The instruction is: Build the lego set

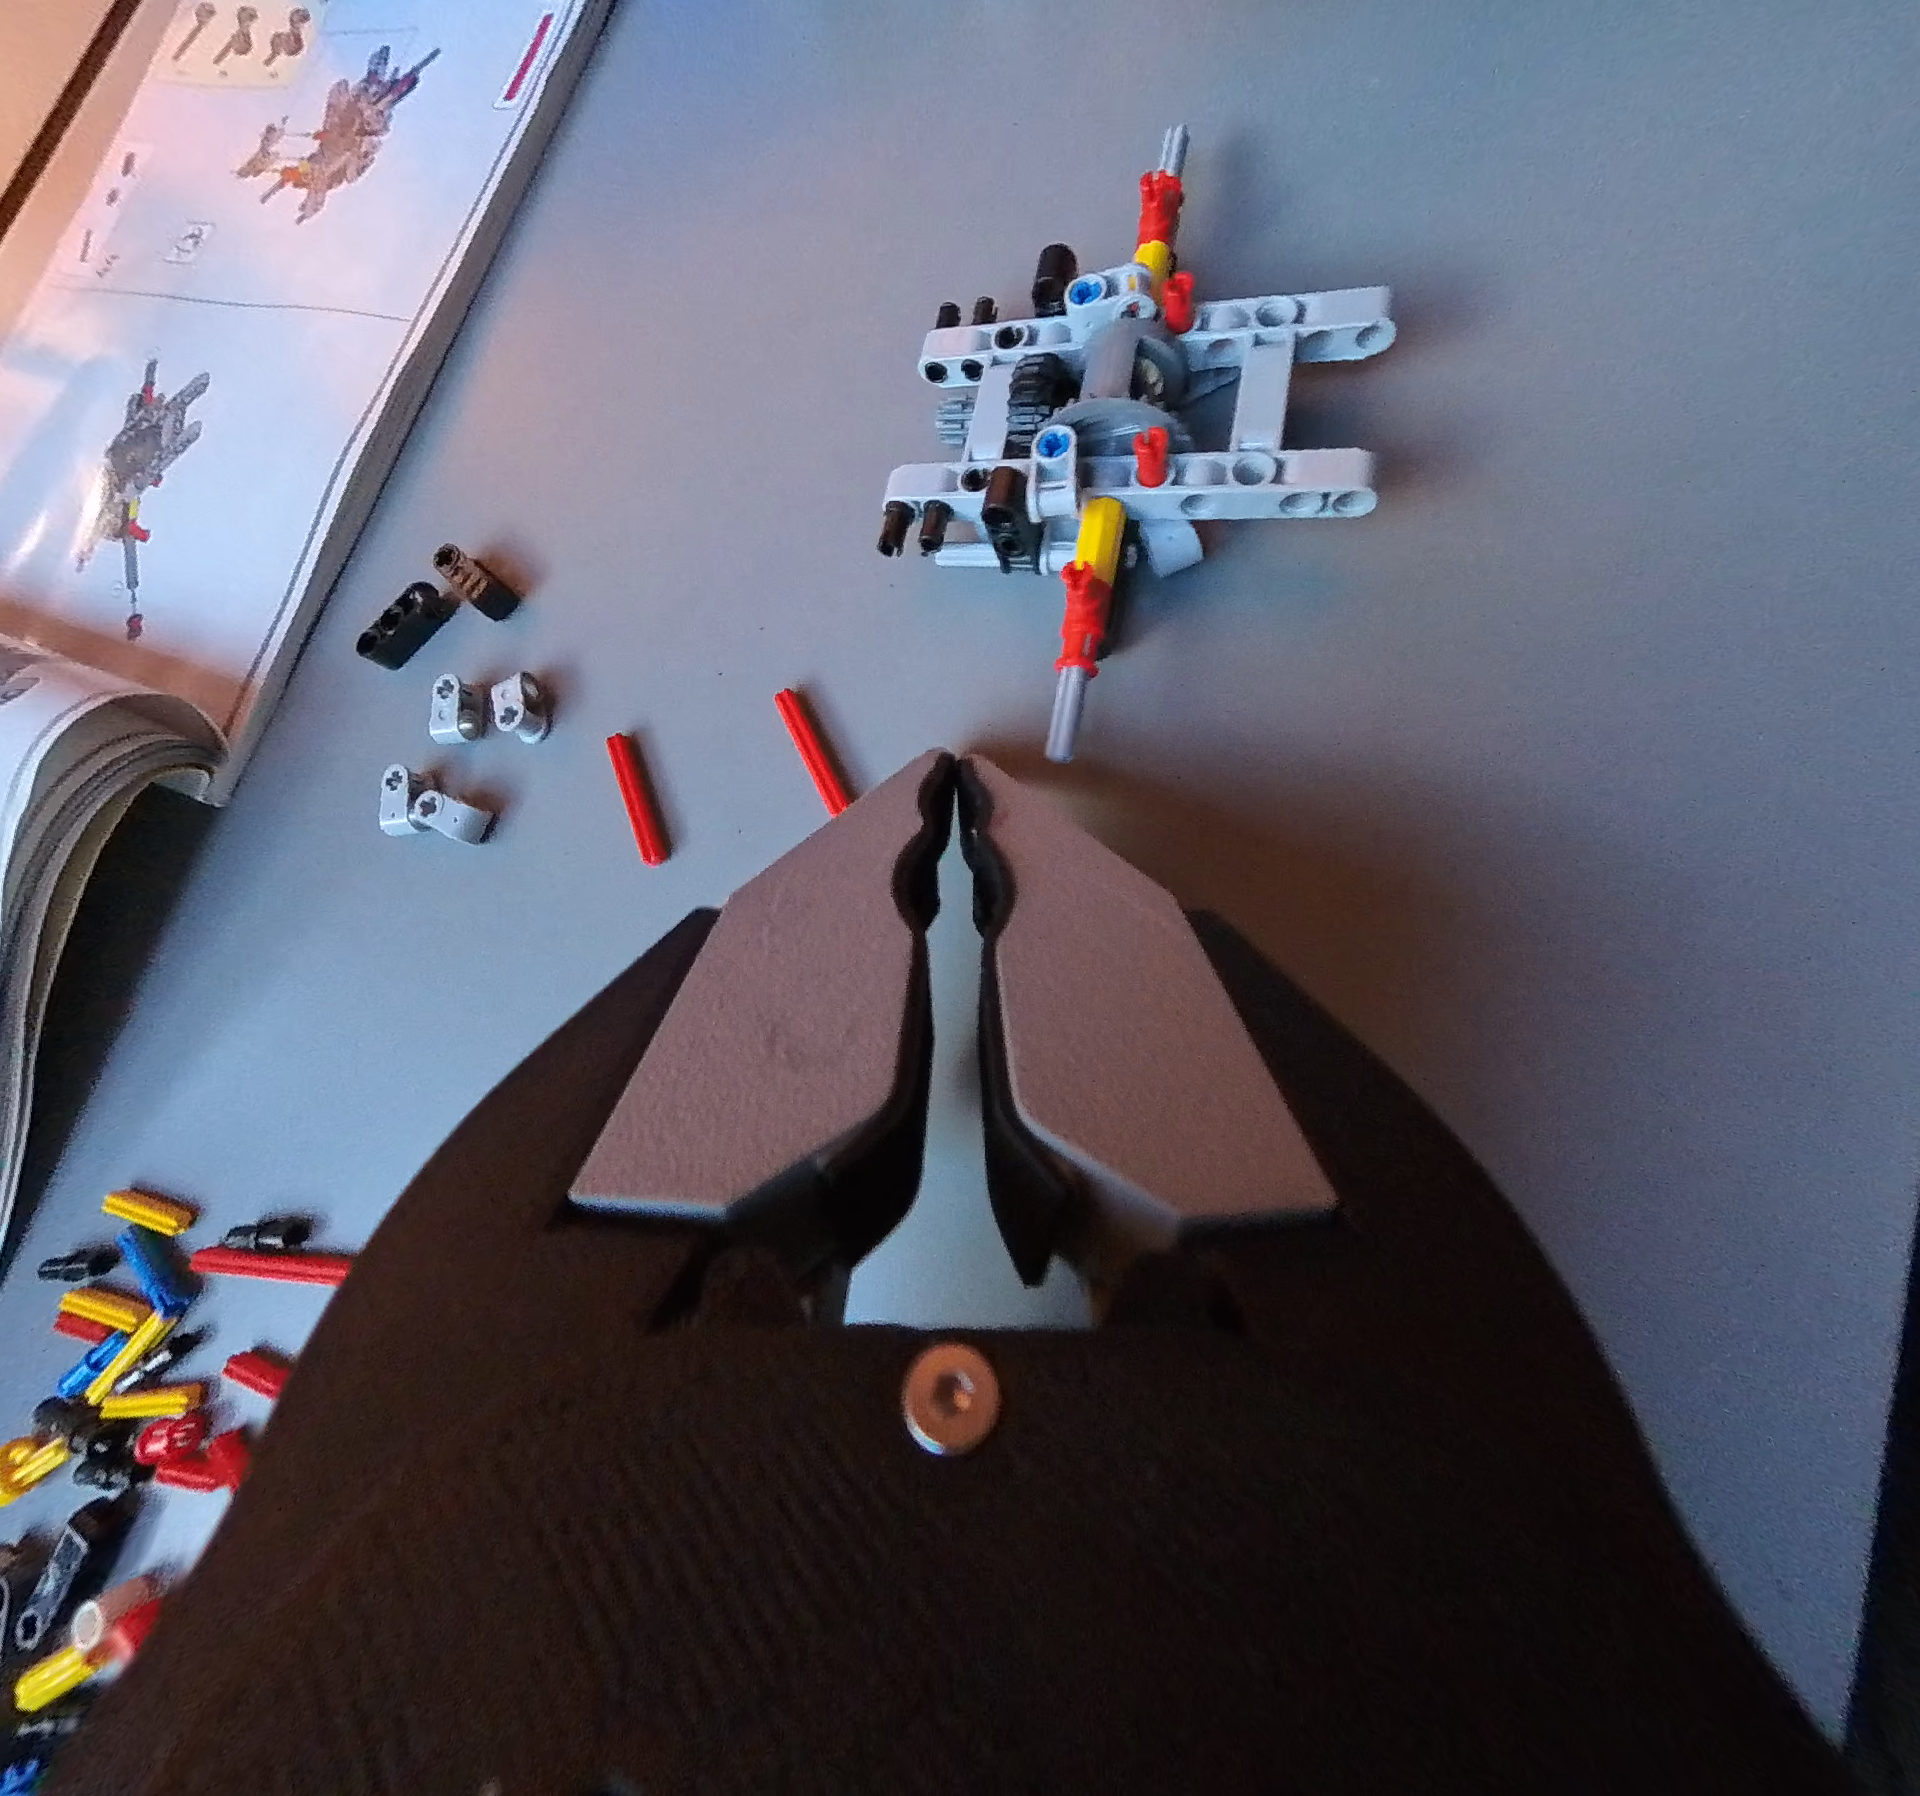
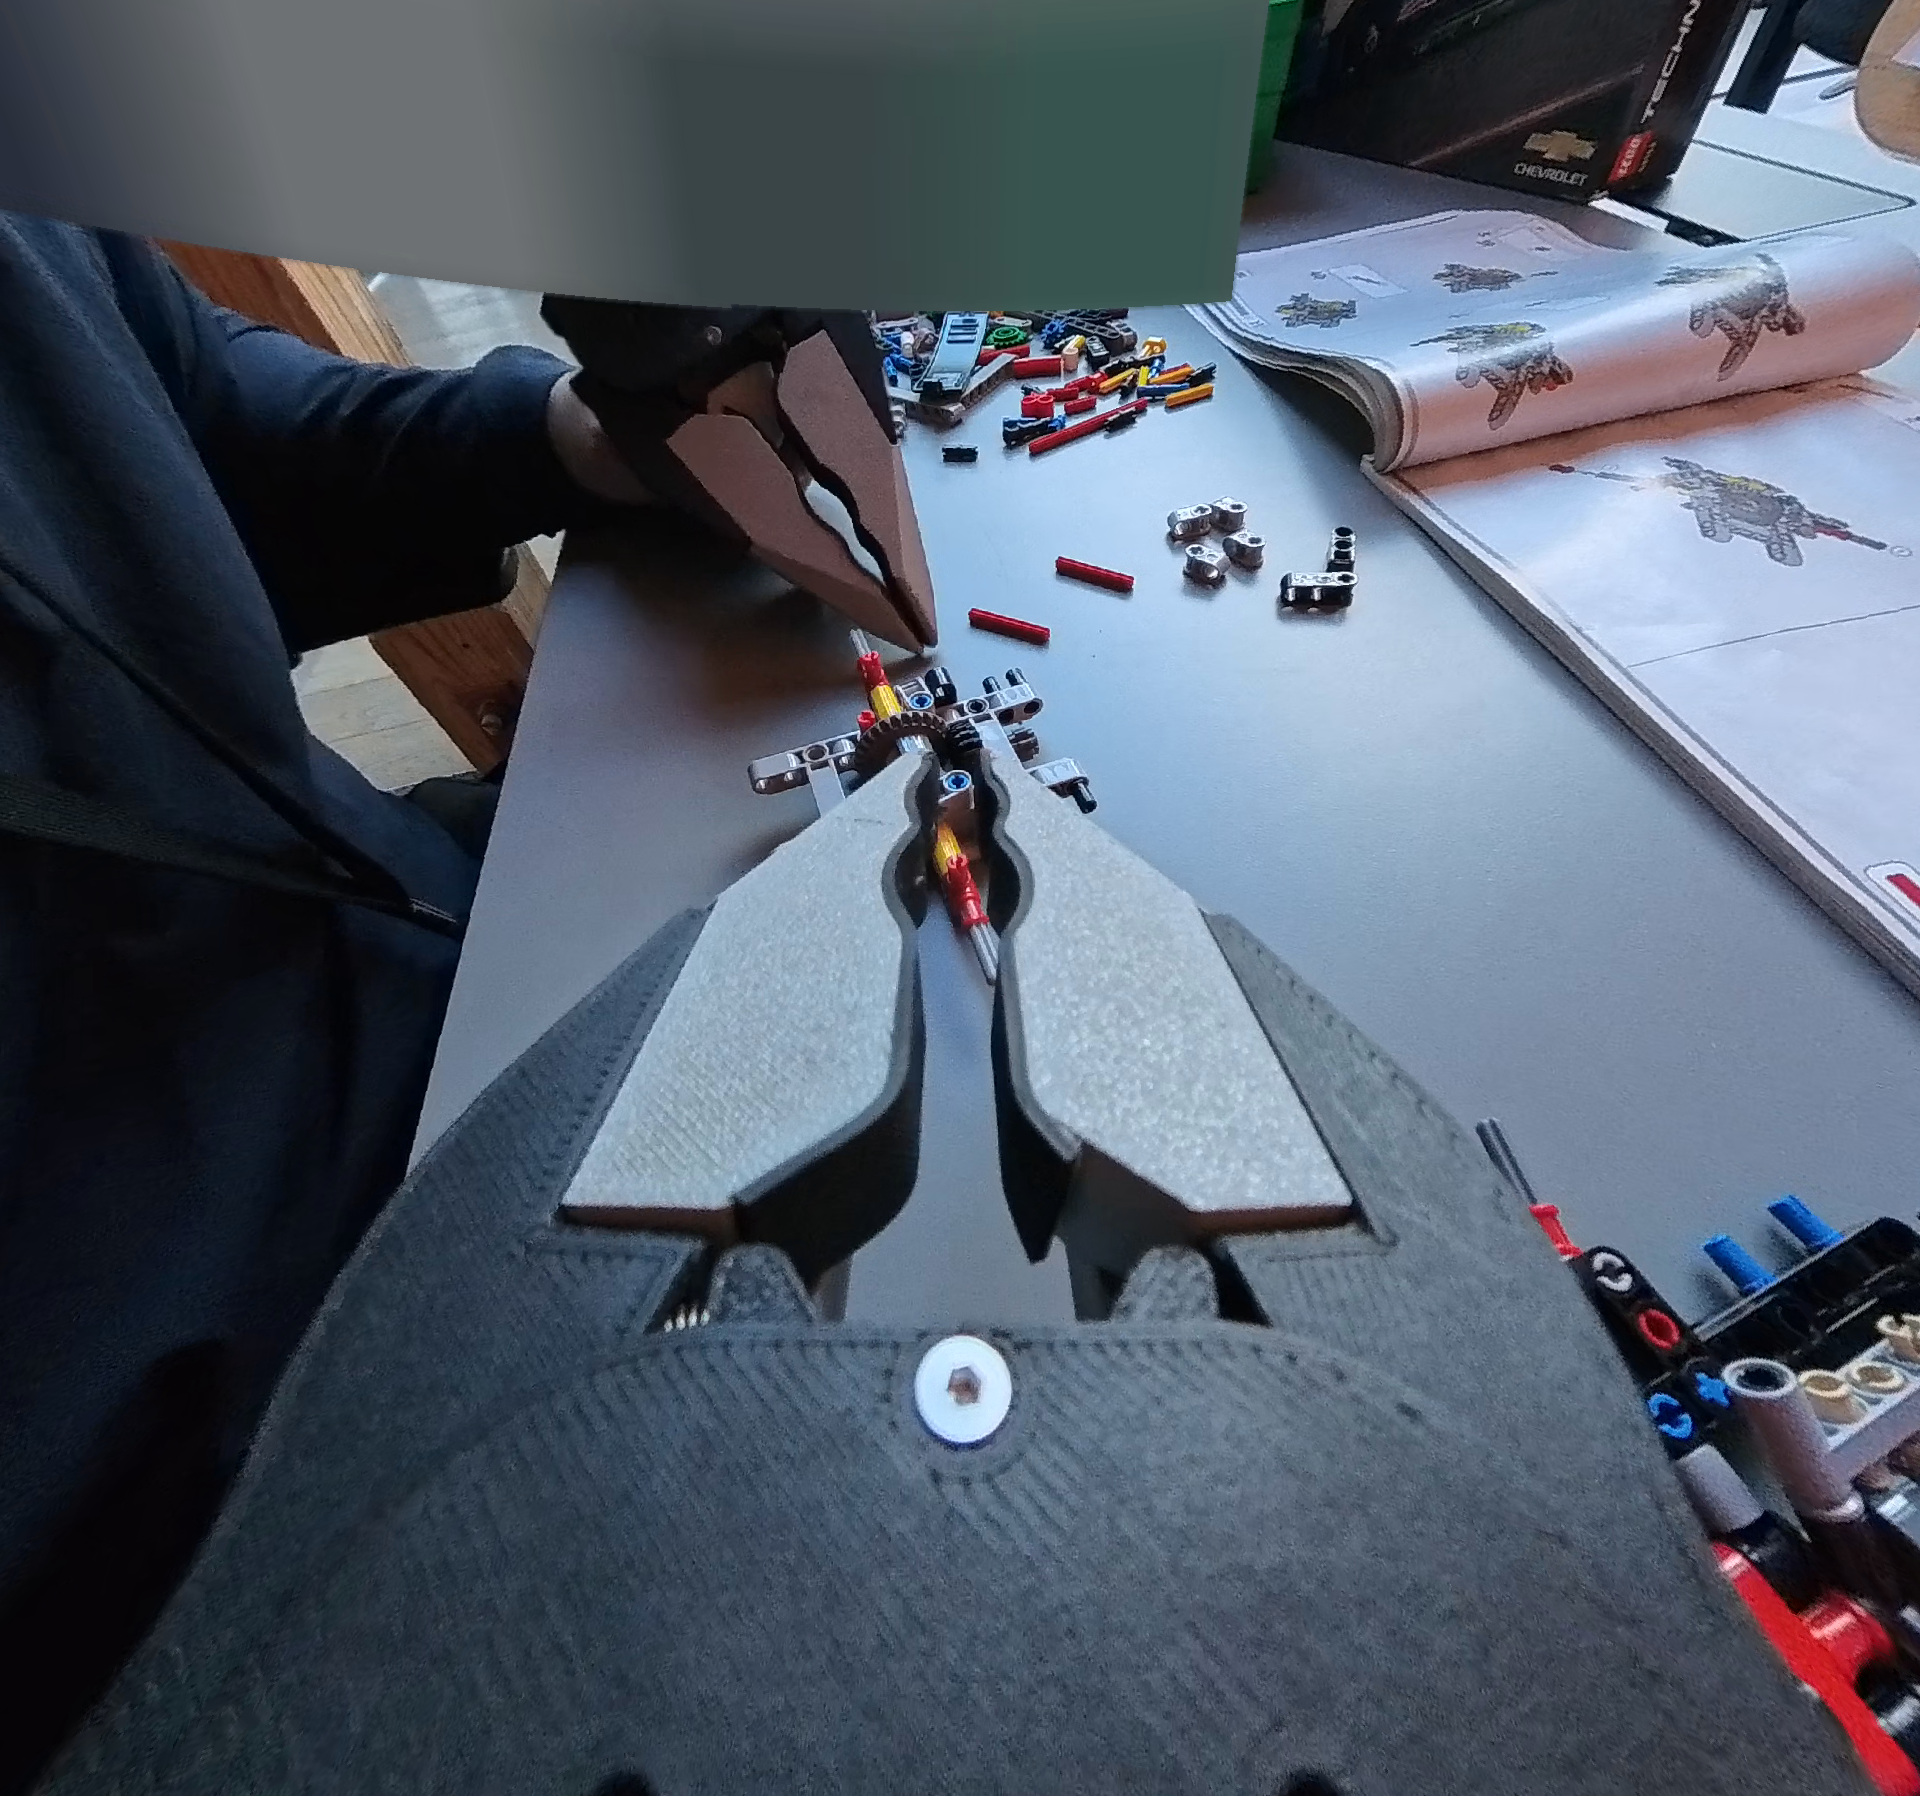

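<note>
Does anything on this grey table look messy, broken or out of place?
Nothing looks broken. A loose heap of small coloured plastic building pieces lies scattered at the table's far edge, and two red plastic rods lie apart at different angles.

You've an open booklet (image 1: 260, 292) on the grey table (image 1: 1455, 915). Just beside its page edge lie black connectors (image 1: 436, 603) and grey connectors (image 1: 478, 712). Two red axles (image 1: 637, 796) lie farther out, then a grey model (image 1: 1122, 406). A parts pile (image 1: 114, 1351) sits near its spine, and a box (image 2: 1538, 32) stands behind it.
</note>
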The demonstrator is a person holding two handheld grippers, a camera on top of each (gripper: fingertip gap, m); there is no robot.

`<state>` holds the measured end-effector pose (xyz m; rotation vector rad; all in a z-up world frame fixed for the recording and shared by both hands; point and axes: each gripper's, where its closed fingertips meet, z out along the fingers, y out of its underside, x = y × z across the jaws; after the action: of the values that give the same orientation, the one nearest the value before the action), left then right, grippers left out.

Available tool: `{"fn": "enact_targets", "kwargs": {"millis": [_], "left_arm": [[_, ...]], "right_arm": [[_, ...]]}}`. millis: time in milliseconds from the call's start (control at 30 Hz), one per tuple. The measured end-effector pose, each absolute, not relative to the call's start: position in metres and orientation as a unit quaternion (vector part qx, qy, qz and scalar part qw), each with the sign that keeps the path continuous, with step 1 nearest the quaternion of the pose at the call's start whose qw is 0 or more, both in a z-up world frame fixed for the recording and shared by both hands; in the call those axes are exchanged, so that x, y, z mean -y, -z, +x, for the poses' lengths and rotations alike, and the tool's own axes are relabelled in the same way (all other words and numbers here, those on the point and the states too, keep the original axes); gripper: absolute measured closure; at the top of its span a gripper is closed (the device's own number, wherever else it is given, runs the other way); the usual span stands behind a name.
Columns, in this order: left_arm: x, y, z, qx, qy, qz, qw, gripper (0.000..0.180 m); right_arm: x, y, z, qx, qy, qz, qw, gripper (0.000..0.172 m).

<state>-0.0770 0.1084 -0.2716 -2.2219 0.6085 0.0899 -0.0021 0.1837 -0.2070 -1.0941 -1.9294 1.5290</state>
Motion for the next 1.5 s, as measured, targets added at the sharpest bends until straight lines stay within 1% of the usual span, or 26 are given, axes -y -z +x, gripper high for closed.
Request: {"fn": "enact_targets", "kwargs": {"millis": [133,267,333,400,433,500,533,567,633,767,900,967,1000,1100,1200,1333,1400,1500], "left_arm": [[-0.112,0.272,-0.057,-0.280,-0.049,-0.867,0.410,0.180],[-0.108,0.270,-0.004,-0.354,0.000,-0.839,0.414,0.180],[-0.104,0.263,0.015,-0.370,0.025,-0.823,0.430,0.180],[-0.102,0.251,0.022,-0.354,0.069,-0.817,0.450,0.180],[-0.104,0.249,0.017,-0.332,0.083,-0.827,0.447,0.180],[-0.110,0.255,-0.008,-0.266,0.089,-0.869,0.407,0.178],[-0.112,0.257,-0.017,-0.238,0.101,-0.882,0.394,0.168],[-0.112,0.256,-0.022,-0.218,0.125,-0.888,0.385,0.164],[-0.114,0.250,-0.027,-0.185,0.179,-0.889,0.379,0.164],[-0.116,0.243,-0.031,-0.141,0.259,-0.875,0.385,0.160],[-0.109,0.258,-0.031,-0.140,0.259,-0.883,0.365,0.160],[-0.106,0.263,-0.028,-0.148,0.253,-0.889,0.352,0.160],[-0.105,0.266,-0.028,-0.154,0.243,-0.893,0.347,0.160],[-0.102,0.267,-0.030,-0.159,0.231,-0.894,0.349,0.161],[-0.101,0.267,-0.032,-0.147,0.250,-0.892,0.346,0.161],[-0.103,0.266,-0.037,-0.139,0.251,-0.892,0.349,0.161],[-0.104,0.264,-0.037,-0.138,0.256,-0.890,0.351,0.161],[-0.105,0.264,-0.039,-0.137,0.256,-0.891,0.350,0.161]], "right_arm": [[-0.183,0.207,-0.002,0.699,-0.552,-0.394,0.227,0.169],[-0.185,0.206,-0.001,0.697,-0.551,-0.394,0.234,0.169],[-0.188,0.205,0.000,0.695,-0.549,-0.397,0.241,0.169],[-0.191,0.203,0.001,0.689,-0.554,-0.400,0.243,0.168],[-0.192,0.203,0.003,0.686,-0.556,-0.402,0.240,0.167],[-0.192,0.204,0.006,0.682,-0.561,-0.413,0.222,0.156],[-0.191,0.207,0.008,0.684,-0.560,-0.420,0.204,0.153],[-0.189,0.212,0.012,0.690,-0.557,-0.425,0.181,0.150],[-0.183,0.224,0.019,0.708,-0.541,-0.436,0.129,0.148],[-0.174,0.246,0.025,0.737,-0.496,-0.453,0.071,0.151],[-0.172,0.265,0.026,0.761,-0.446,-0.468,0.045,0.152],[-0.170,0.269,0.027,0.766,-0.439,-0.468,0.033,0.163],[-0.169,0.269,0.027,0.767,-0.439,-0.468,0.030,0.165],[-0.170,0.266,0.025,0.760,-0.449,-0.470,0.026,0.165],[-0.172,0.257,0.023,0.749,-0.471,-0.465,0.036,0.166],[-0.178,0.247,0.020,0.753,-0.475,-0.448,0.079,0.166],[-0.181,0.245,0.018,0.770,-0.454,-0.433,0.119,0.166],[-0.184,0.235,0.014,0.798,-0.408,-0.395,0.202,0.166]]}}
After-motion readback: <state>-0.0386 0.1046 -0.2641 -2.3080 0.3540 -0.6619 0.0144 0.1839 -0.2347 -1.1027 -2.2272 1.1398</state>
